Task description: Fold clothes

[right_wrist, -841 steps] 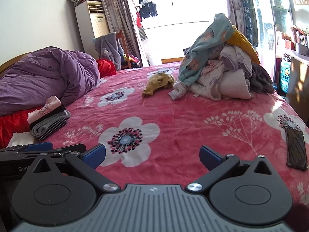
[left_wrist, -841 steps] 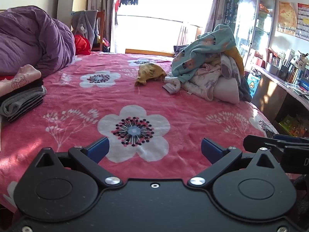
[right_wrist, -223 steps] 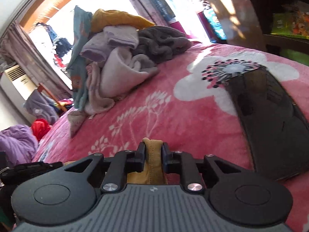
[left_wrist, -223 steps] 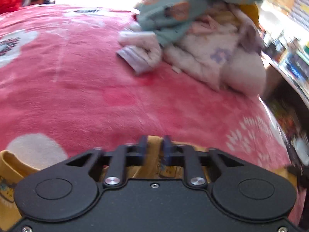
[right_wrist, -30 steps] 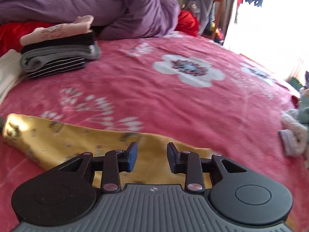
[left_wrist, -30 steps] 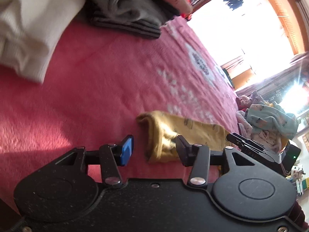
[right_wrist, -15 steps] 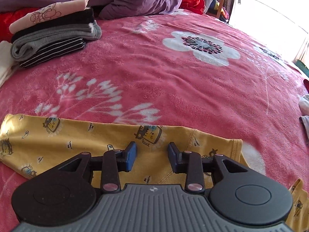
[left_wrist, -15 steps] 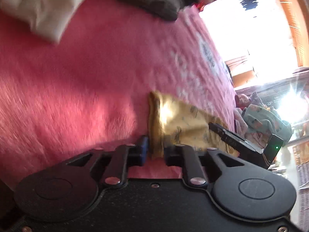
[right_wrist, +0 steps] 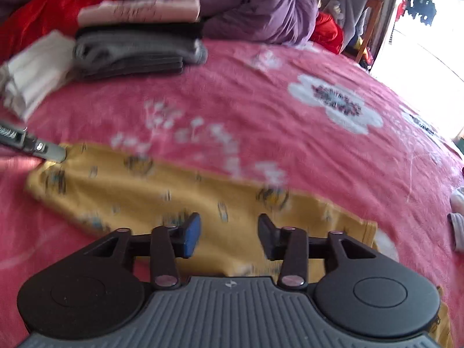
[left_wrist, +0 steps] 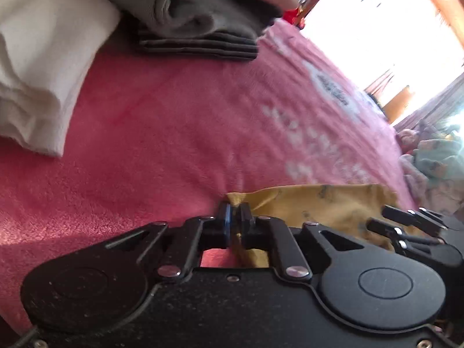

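A yellow printed garment (right_wrist: 145, 191) lies stretched flat across the pink floral blanket (right_wrist: 261, 101). My left gripper (left_wrist: 235, 211) is at its left end, and its jaws are closing with the garment's yellow edge (left_wrist: 319, 203) pinched between the pads. That left gripper's fingertip (right_wrist: 49, 150) also shows at the garment's corner in the right wrist view. My right gripper (right_wrist: 229, 232) hovers low over the garment's right half. Its jaws are opening and nothing is gripped between them. In the left wrist view, the right gripper's fingers (left_wrist: 406, 220) show beyond the cloth.
A stack of folded clothes (right_wrist: 136, 46), grey, black and pink, sits at the far left beside a folded white cloth (right_wrist: 34, 69). A purple duvet (right_wrist: 232, 0) lies behind them. A pile of unfolded clothes (left_wrist: 435, 156) rests at the far right.
My left gripper's jaws went from open around the garment's end to pinched on it. My right gripper's jaws spread wider above the cloth, and both views shifted slightly.
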`<state>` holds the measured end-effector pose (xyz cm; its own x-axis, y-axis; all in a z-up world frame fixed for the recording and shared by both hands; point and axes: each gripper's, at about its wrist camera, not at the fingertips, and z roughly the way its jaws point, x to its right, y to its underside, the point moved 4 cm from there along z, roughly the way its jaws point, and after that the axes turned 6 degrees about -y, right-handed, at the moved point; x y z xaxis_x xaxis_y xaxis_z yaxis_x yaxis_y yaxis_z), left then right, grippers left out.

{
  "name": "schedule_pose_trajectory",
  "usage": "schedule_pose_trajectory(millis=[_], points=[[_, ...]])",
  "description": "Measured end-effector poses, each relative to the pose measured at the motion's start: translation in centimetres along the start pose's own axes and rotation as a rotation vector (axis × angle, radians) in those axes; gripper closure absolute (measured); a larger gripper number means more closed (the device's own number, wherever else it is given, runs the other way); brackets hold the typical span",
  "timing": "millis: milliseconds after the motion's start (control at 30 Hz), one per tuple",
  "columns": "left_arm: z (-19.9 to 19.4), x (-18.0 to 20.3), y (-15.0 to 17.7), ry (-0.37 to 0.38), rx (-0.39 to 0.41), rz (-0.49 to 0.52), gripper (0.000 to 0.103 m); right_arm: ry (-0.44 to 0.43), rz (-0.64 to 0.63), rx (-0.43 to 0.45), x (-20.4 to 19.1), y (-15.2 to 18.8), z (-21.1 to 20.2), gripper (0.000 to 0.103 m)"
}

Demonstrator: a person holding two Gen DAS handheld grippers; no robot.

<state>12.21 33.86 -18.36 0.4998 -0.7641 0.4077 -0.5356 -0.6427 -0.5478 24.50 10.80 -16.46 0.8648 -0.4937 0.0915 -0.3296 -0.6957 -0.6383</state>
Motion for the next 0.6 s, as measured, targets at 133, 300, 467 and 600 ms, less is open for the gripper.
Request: schedule_pose_trajectory(millis=[133,300,467,600], points=[[-1.9,1.7,-0.2,-0.071,0.102,0.098,0.086,0.022,0.002,0.101,-0.2,0.9,-2.8,0.055],[-3.8,4.4,0.2,-0.071,0.219,0.248,0.073,0.007,0.192,0.134,2.0,3.5,-7.2,0.054],[-3.2,7.6,2.2,0.198,0.079,0.271,0.073,0.006,0.254,0.112,1.6,9.3,-12.4,0.054],[-2.8,10.1,4.2,0.338,-0.049,0.221,0.073,0.009,0.404,0.166,1.8,14.3,-17.5,0.054]])
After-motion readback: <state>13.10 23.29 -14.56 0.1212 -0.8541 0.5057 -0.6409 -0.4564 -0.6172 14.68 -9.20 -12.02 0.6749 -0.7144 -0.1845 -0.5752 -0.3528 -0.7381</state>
